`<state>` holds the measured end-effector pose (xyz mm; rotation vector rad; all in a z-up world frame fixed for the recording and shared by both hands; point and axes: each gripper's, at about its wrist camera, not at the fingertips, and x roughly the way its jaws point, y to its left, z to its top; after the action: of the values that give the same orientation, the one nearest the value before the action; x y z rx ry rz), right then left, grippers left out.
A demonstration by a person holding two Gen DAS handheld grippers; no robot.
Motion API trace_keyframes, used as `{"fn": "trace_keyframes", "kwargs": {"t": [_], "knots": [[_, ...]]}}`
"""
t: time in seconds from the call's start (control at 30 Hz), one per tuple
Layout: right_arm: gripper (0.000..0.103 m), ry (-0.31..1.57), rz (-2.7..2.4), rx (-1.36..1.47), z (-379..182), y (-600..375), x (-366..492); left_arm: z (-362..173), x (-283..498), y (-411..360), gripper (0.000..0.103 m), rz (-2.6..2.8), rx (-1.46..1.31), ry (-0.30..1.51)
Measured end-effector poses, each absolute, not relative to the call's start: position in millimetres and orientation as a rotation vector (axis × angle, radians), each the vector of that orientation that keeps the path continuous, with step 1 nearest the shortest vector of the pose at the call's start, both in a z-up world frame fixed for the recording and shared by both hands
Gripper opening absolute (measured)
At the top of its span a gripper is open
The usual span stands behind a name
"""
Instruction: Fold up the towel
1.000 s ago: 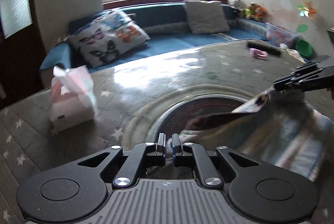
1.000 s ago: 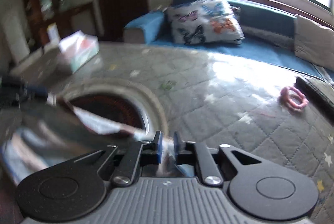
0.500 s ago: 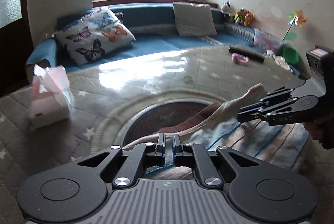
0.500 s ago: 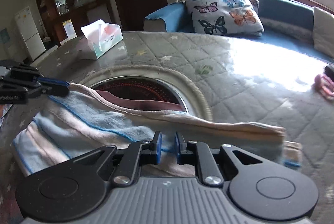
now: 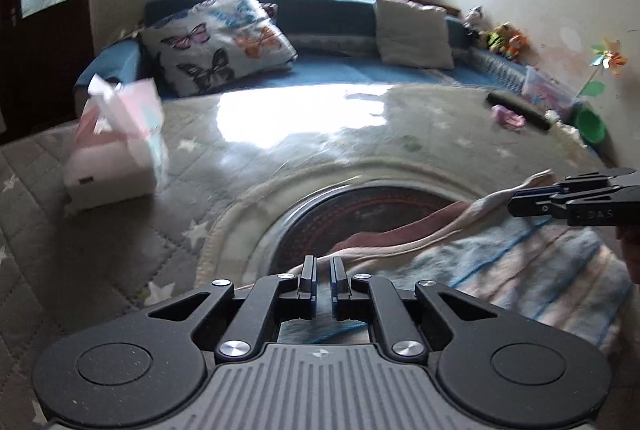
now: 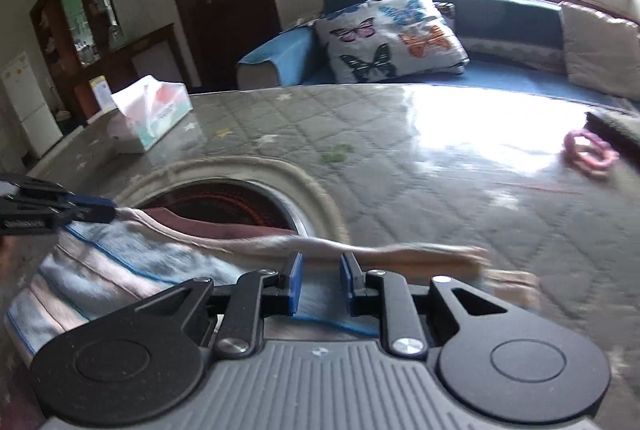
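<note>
Towel (image 6: 132,262) lies folded on table (image 6: 400,157), over the round inset. Right gripper (image 6: 319,280) spread, letting go; left gripper (image 5: 322,280) barely parted, grip uncertain. Lift clear straight up; avoid dragging the fold.

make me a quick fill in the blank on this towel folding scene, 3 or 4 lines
1. The striped towel lies partly over a ____ opening in the table cover.
2. The pillow on the bench is printed with ____.
3. The tissue box stands on the ____.
4. The right gripper has its jaws ____.

Missing words: round; butterflies; table; open
</note>
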<state>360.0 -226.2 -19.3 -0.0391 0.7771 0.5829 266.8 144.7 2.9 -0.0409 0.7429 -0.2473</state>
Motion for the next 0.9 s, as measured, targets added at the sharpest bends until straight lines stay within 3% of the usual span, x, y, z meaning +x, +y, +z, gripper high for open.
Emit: {"fn": "trace_keyframes", "kwargs": {"t": [0.43, 0.7, 0.9], "knots": [[0.02, 0.769, 0.462, -0.017, -21, -263, 368, -10, 275, 138, 0.009, -0.28, -0.057, 0.769], [0.039, 0.769, 0.617, -0.11, -17, -218, 339, -1, 260, 120, 0.009, -0.341, 0.003, 0.754], [0.043, 0.744, 0.758, -0.225, -21, -161, 321, -10, 272, 115, 0.009, -0.358, 0.034, 0.794]]}}
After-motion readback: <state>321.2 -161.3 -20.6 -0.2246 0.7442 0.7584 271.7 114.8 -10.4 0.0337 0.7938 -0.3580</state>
